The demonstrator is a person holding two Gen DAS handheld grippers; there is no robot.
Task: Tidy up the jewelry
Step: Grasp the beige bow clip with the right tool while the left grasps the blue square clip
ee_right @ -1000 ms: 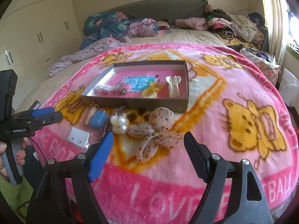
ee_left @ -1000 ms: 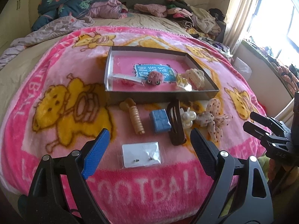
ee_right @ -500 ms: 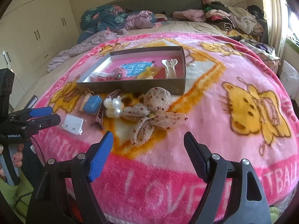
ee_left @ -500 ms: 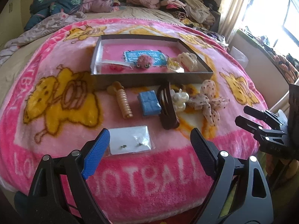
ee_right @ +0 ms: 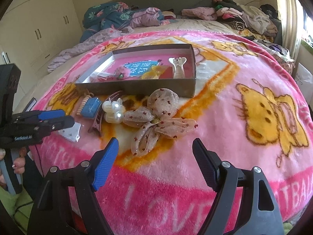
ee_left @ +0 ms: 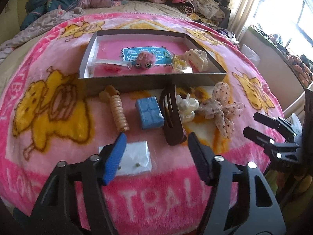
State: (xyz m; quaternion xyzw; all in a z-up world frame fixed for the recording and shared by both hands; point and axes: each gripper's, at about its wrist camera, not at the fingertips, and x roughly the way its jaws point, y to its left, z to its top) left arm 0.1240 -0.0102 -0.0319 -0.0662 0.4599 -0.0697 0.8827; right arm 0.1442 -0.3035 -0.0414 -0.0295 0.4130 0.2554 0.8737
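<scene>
A grey cardboard tray [ee_left: 148, 82] on the pink blanket holds a fuzzy pink clip, a yellow piece and a cream claw clip. In front of it lie a beige spiral hair tie [ee_left: 118, 111], a small blue box [ee_left: 149, 112], a brown claw clip [ee_left: 172, 117], a pearl clip [ee_left: 186, 105] and a dotted gauze bow [ee_right: 156, 117]. My left gripper [ee_left: 156, 136] hovers over a clear earring packet [ee_left: 135, 159]; its jaws are closing, with the pads still apart and not pressing anything. My right gripper [ee_right: 156, 141] stands open just short of the bow, holding nothing.
The pink blanket [ee_right: 215, 117] covers a bed, with piled clothes [ee_right: 244, 17] along the headboard and white cupboards [ee_right: 39, 19] to the left. A window and curtain [ee_left: 273, 9] sit on the right. A hand [ee_right: 17, 162] holds the left tool's handle off the bed's edge.
My left gripper has dropped closer to the earring packet and its jaws have narrowed. My right gripper has sunk slightly toward the bow, jaws unchanged.
</scene>
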